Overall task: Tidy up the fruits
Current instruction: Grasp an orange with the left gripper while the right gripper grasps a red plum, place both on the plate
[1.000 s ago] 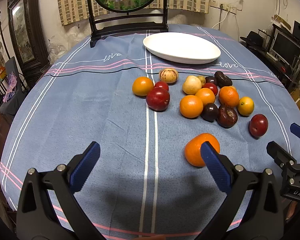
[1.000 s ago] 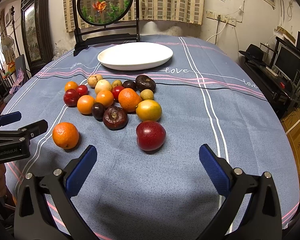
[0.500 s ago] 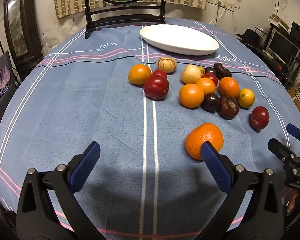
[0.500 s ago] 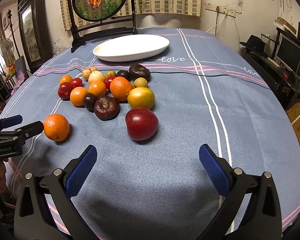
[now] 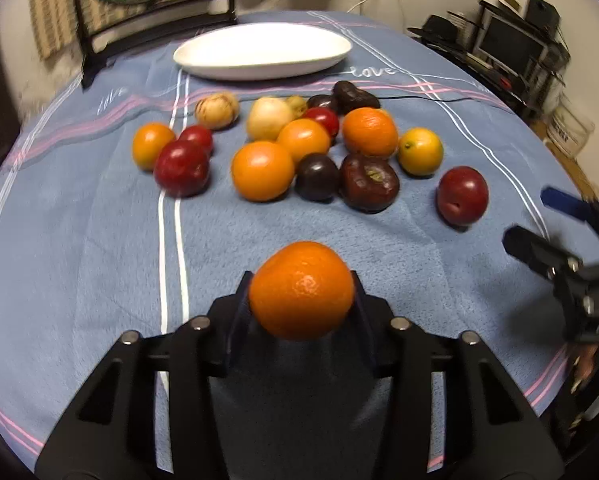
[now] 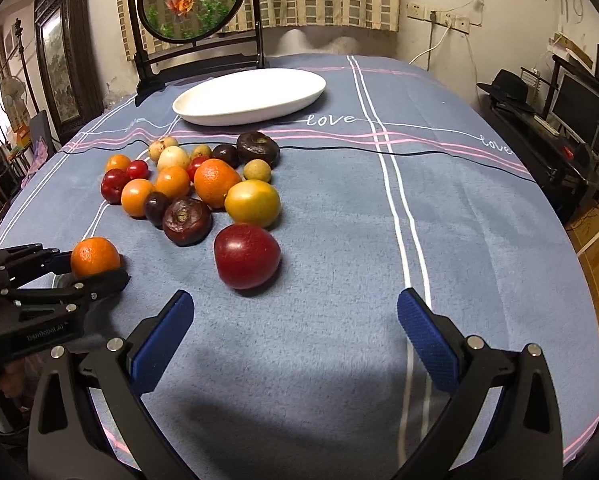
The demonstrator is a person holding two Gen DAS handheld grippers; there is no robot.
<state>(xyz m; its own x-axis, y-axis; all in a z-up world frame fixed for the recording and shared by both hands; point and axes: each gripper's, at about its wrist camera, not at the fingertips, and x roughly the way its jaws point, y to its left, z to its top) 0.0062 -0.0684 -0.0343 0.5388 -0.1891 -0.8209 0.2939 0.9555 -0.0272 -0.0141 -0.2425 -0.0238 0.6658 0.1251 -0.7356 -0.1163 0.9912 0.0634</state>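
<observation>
Across the surface, a blue striped cloth is spread, and the word "love" is stitched in white just beside the white oval plate. Nearer than the plate, a cluster of fruits is gathered, with a red plum at its near edge. An orange is clamped between the fingers of the left hand-held gripper, well apart from the plate. The right hand-held gripper is held spread apart, nothing between its blue pads.
</observation>
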